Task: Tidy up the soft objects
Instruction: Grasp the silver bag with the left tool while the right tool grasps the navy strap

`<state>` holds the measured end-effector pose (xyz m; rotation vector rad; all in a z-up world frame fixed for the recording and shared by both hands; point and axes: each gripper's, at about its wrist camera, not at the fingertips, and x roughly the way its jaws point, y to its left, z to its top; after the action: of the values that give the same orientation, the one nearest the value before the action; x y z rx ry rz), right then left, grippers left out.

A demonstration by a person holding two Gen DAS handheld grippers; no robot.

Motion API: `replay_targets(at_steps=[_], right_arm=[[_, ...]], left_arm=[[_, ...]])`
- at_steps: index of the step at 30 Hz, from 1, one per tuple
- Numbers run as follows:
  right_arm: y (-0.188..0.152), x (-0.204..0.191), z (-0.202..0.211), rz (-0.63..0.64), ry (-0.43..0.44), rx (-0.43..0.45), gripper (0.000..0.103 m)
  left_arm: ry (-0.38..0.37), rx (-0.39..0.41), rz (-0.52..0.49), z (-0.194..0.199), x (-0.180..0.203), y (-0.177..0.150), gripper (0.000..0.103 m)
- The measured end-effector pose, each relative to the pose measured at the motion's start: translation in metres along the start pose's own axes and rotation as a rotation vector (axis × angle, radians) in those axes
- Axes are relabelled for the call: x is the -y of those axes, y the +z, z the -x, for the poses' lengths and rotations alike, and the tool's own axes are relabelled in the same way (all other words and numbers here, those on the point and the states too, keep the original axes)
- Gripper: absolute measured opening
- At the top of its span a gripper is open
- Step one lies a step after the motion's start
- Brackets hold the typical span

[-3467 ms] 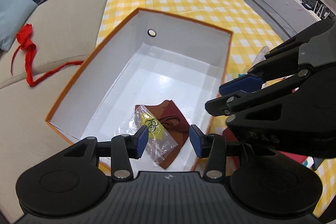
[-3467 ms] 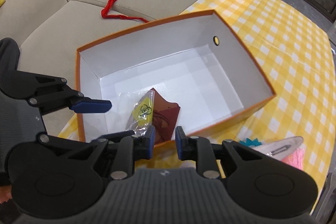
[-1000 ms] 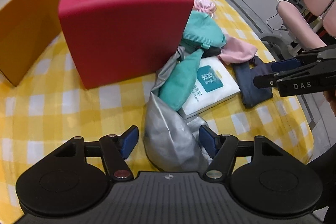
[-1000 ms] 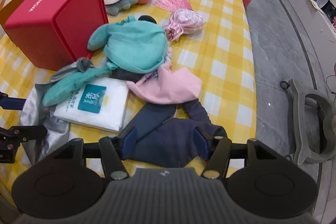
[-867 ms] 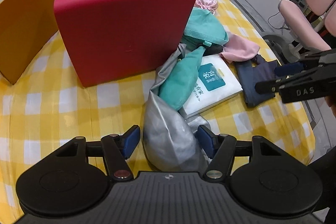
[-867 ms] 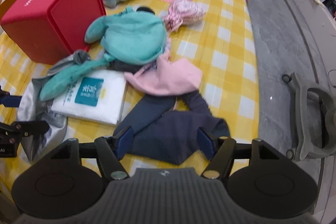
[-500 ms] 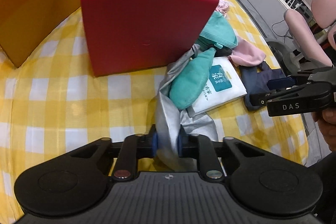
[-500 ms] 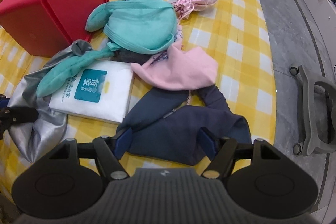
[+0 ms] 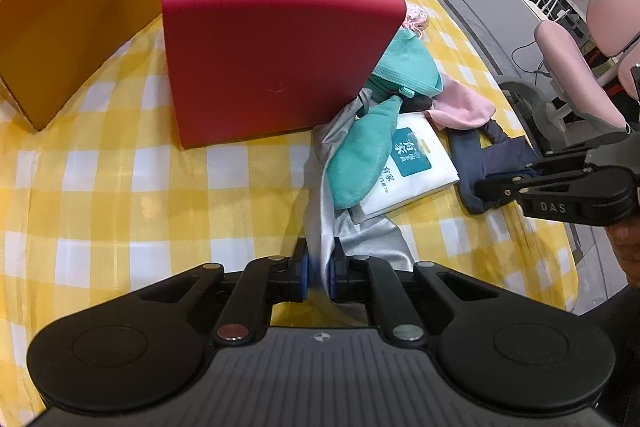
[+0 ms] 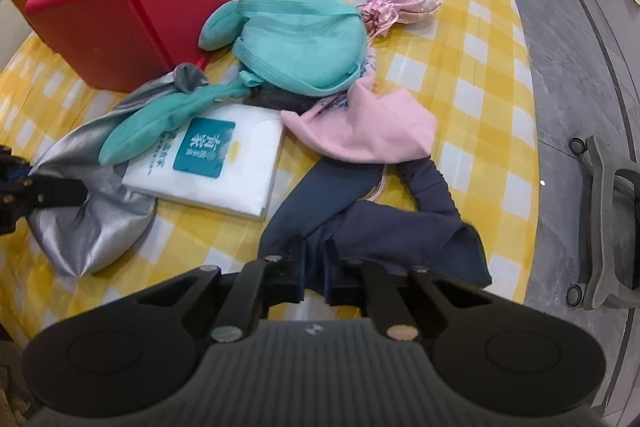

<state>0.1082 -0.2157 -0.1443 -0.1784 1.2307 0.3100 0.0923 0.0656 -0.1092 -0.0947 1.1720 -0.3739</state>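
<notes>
On the yellow-checked tabletop (image 9: 120, 187), the left claw (image 9: 318, 269) pinches the near end of a silver fabric bag (image 9: 320, 211), its pads closed tight on a fold of the cloth. From that grip the bag's long axis runs away toward 12 to 1 o'clock, its far end tucked beneath a teal plush piece (image 9: 360, 155) and a white packet with a teal label (image 9: 412, 163), hard against the foot of a red box (image 9: 264, 39) at 11 o'clock; any lift has to draw the bag back and up along that line, or the packet is likely to ride with it. An orange box (image 9: 68, 39) stands at 10 o'clock, past the red one, and looks the likely drop point. To the right, the right claw (image 10: 314, 281) is closed on the near edge of a dark navy garment (image 10: 360, 219), which stretches toward 12 to 1 o'clock and slips under a pink cloth (image 10: 372, 131), with a teal pouch (image 10: 304, 43) beyond it. Each claw has the item on its own side, the pile lying between them.
</notes>
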Motion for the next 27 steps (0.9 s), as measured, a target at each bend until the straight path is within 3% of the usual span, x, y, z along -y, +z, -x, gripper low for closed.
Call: replay_targets(at_steps=[11,21,27], right_arm=[[-0.018,0.019,0.039,-0.13,0.076,0.091,0.004],[-0.036,0.024,0.069,-0.239,0.108,0.151,0.004],[-0.048,0.018,0.083,-0.252,0.108,0.175,0.004]], left_arm=[[0.009,0.037,0.013,0.016,0.001,-0.001,0.01],[0.005,0.078,0.025,0.039,0.0,-0.01,0.003],[-0.006,0.088,0.028,0.044,0.0,-0.013,0.004]])
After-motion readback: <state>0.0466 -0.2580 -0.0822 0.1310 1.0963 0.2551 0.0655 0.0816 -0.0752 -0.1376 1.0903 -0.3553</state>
